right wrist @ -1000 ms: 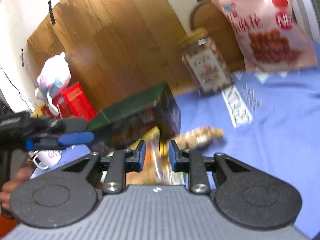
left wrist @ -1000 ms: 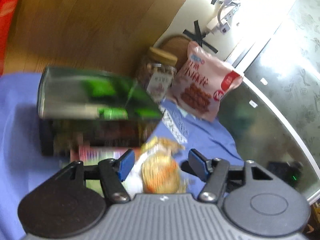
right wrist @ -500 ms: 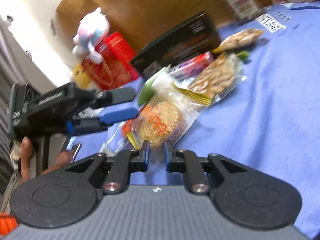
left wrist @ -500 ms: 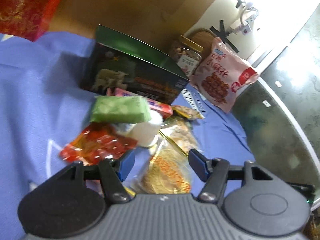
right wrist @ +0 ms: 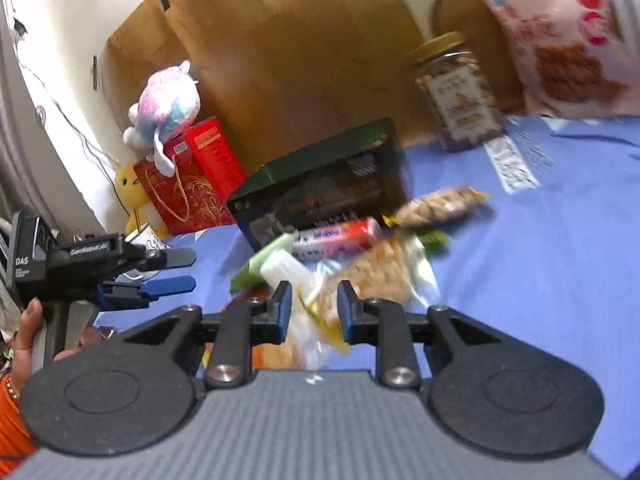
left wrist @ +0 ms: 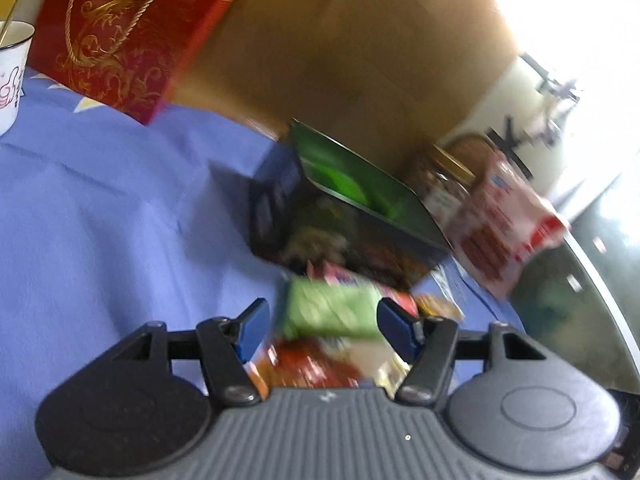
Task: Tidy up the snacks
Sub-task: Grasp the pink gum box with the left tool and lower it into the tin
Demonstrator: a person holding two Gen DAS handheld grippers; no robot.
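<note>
The snacks lie in a loose heap on the blue cloth of the desk (right wrist: 560, 264), just in front of a dark box with a green lid (right wrist: 320, 184). In the heap I can see a green packet (left wrist: 334, 310), a pink and red bar (right wrist: 338, 236), a red packet (left wrist: 312, 368), a clear bag of golden crackers (right wrist: 378, 276) and, a little apart on the right, a small bag of nuts (right wrist: 438, 204). All of them look light and soft. The film wrappers are probably slippery, and the crackers inside may break under a strong squeeze. I think it is better to take a bag at its sealed edge or a corner, not on the middle. The bar looks stiffer and can be held across its narrow sides.

The right gripper (right wrist: 312, 306) is low over the heap, its fingers partly open with crinkled clear wrapping between them; the blur hides whether they press on it. The left gripper (left wrist: 320, 330) has its fingers spread wide, the green packet seen between them and not touched.

Behind the box, a jar of nuts with a golden lid (right wrist: 458, 92) and a big pink snack bag (right wrist: 560, 36) stand against a brown board (right wrist: 300, 52). At the left there is a red gift bag (left wrist: 120, 36), a plush toy (right wrist: 168, 108) on it and a white cup (left wrist: 12, 76).
</note>
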